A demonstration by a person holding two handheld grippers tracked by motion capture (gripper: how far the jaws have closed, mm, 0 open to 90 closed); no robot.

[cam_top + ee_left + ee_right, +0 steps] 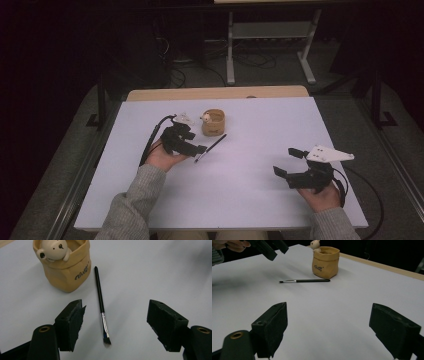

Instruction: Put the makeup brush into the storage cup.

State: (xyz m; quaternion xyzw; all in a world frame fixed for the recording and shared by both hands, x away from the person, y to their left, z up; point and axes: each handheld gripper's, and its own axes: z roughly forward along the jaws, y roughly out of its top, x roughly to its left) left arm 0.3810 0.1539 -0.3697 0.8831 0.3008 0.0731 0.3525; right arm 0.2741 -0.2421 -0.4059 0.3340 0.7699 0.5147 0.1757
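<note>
One container on the table: a tan pot (213, 123) shaped like a soft rolled-top sack, standing upright toward the far side, left of centre. Peeking over its rim is a single cream-coloured bear figure (52, 249) with dark ears and nose, tucked at the pot's edge; what else lies inside cannot be seen. There is dark script printed on the pot's side, but it is too blurred to read.

One brush (102, 305) lies flat on the white table (250, 175), just beside the pot on its near right side, not touching it. It has a black handle, a silver ferrule and a short dark tuft, with the tuft end pointing toward the person.

Two grippers are in play. The left gripper (115, 322) hangs over the brush with its jaws spread wide on either side of the ferrule, pads clear of it, nothing pinched. The right gripper (329, 335) sits at the near right of the table, well apart from brush and pot, its jaws also spread wide with bare tabletop between them.
</note>
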